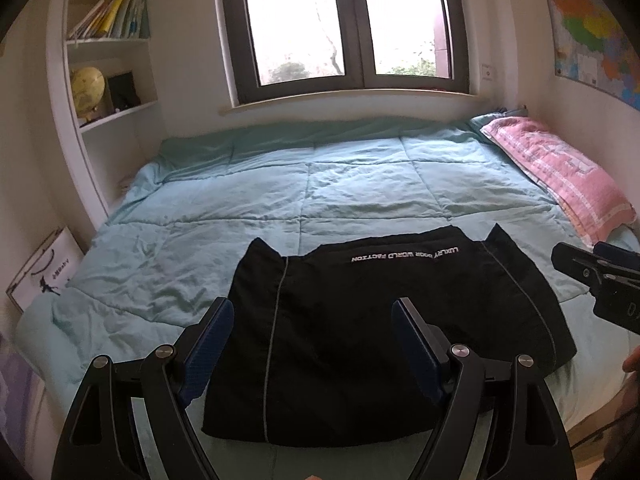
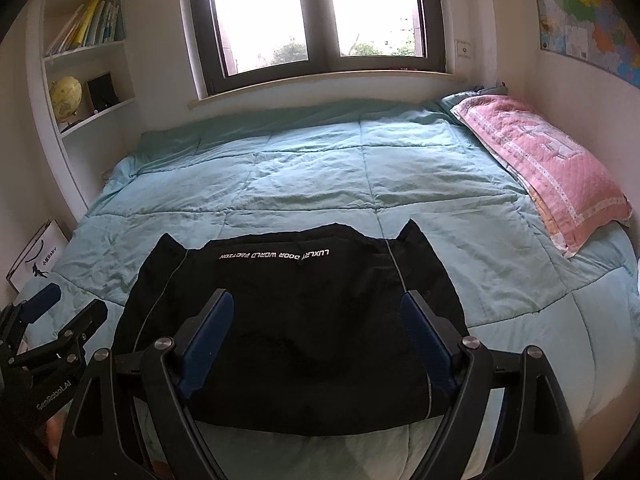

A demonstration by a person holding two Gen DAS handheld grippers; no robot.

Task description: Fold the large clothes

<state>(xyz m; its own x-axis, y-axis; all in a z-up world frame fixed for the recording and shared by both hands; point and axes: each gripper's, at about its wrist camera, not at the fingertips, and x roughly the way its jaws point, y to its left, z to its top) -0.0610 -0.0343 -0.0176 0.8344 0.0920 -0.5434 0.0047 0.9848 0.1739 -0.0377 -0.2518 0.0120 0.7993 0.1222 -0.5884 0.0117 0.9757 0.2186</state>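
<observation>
Left claw (image 1: pixel 312 308) and right claw (image 2: pixel 318 302) both hang wide open and grip nothing, above the near edge of the folded black fabric garment with white lettering (image 1: pixel 380 320). That garment lies flat on the pale teal quilted bed cover (image 1: pixel 280 184). Beyond the garment to the right lies a pink quilted pillow (image 1: pixel 560 176); farther beyond it, a dark-framed window (image 1: pixel 348 28).

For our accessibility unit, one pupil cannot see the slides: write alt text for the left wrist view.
A folded black garment with white lettering lies on a pale blue quilt, seen between the open fingers of the left gripper. The right gripper enters from the right edge; a pink pillow, window and bookshelf sit behind.
</observation>
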